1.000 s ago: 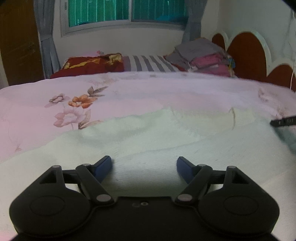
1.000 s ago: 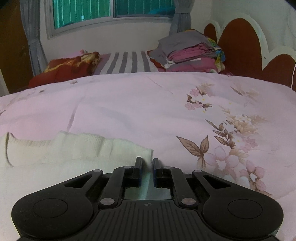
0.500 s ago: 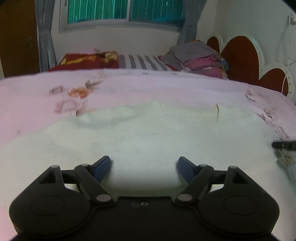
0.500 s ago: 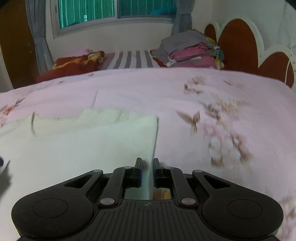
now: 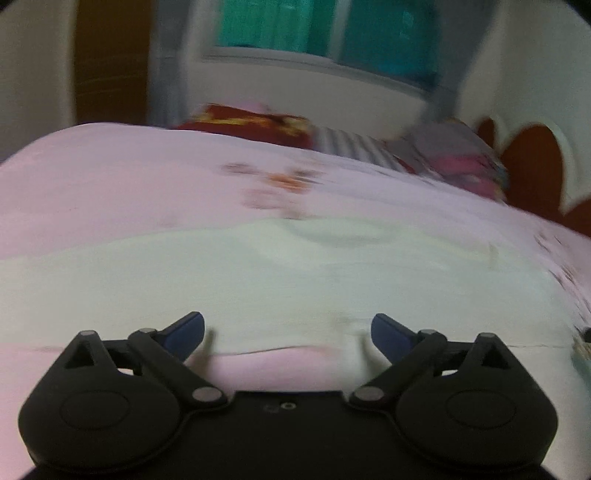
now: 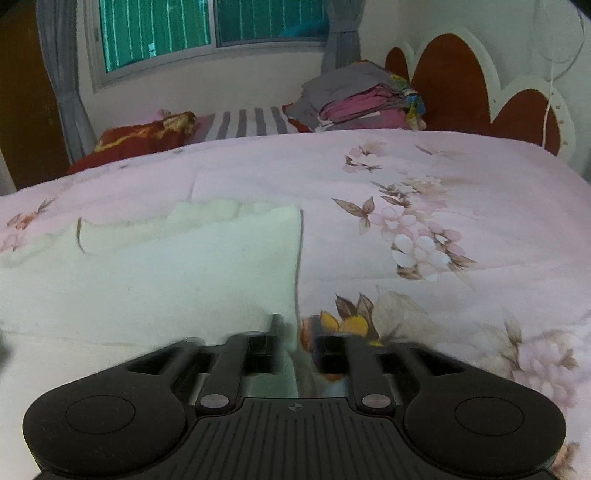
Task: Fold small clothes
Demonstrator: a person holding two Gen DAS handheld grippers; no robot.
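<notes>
A cream knitted garment [image 5: 280, 273] lies flat on the pink floral bedspread [image 5: 110, 192]; the left wrist view is blurred by motion. My left gripper [image 5: 288, 332] is open and empty, its blue fingertips [image 5: 184, 328] spread over the garment's near edge. In the right wrist view the garment [image 6: 166, 273] fills the left half, with a straight right edge. My right gripper [image 6: 295, 350] sits at the garment's near right corner with its jaws parted and blurred, holding nothing that I can see.
A stack of folded clothes [image 6: 362, 99] sits at the head of the bed beside a striped pillow [image 6: 247, 122] and a red pillow [image 6: 144, 136]. A red and white headboard [image 6: 454, 81] stands at the right. A window [image 6: 207, 29] is behind.
My right gripper has opened and let go of the garment's corner after drawing it toward me. My left gripper has pulled back and swung left, so the garment's near edge now shows.
</notes>
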